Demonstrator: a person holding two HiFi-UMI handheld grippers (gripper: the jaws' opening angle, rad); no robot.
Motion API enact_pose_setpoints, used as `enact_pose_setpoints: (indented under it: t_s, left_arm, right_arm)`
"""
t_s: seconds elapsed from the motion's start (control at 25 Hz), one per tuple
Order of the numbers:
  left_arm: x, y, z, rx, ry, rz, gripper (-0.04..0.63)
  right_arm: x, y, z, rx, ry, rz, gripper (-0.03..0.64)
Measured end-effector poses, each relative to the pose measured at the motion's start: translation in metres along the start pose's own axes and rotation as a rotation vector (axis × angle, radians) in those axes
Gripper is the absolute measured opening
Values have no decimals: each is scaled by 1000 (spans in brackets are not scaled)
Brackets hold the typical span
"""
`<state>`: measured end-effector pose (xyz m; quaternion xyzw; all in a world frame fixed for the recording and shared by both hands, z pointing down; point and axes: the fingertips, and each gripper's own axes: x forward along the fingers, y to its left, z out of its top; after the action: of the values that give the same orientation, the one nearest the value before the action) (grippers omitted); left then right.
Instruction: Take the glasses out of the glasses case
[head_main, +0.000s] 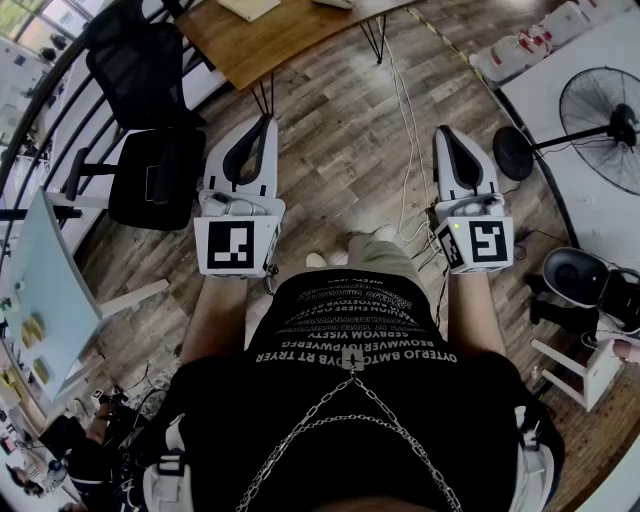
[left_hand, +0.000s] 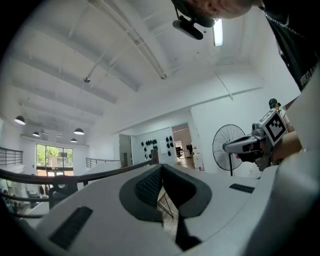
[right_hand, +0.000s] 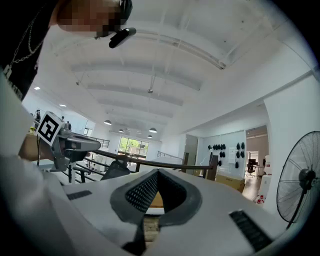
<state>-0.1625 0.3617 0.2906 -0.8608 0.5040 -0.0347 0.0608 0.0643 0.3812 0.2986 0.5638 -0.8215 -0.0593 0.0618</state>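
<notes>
No glasses case and no glasses show in any view. In the head view my left gripper and my right gripper are held level, side by side, in front of the person's body and above the wooden floor. Each has its jaws closed tip to tip with nothing between them. The left gripper view looks along its shut jaws into the room, with the right gripper at its right. The right gripper view does the same over its own jaws, with the left gripper at its left.
A wooden table on thin metal legs stands ahead. To the left are a black office chair and a pale tabletop. A standing fan is at the right. Cables run across the floor between the grippers.
</notes>
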Motion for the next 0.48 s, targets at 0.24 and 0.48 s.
enact_pose_setpoints:
  t_s: [0.24,0.48]
  left_arm:
    - [-20,0,9,-7,-23,8,25]
    - [-33,-1,6,-3,-30,32,25]
  right_arm:
    - [-9,21,9,16,-7,38,14]
    - [-19,43,12,24,-17,103,17]
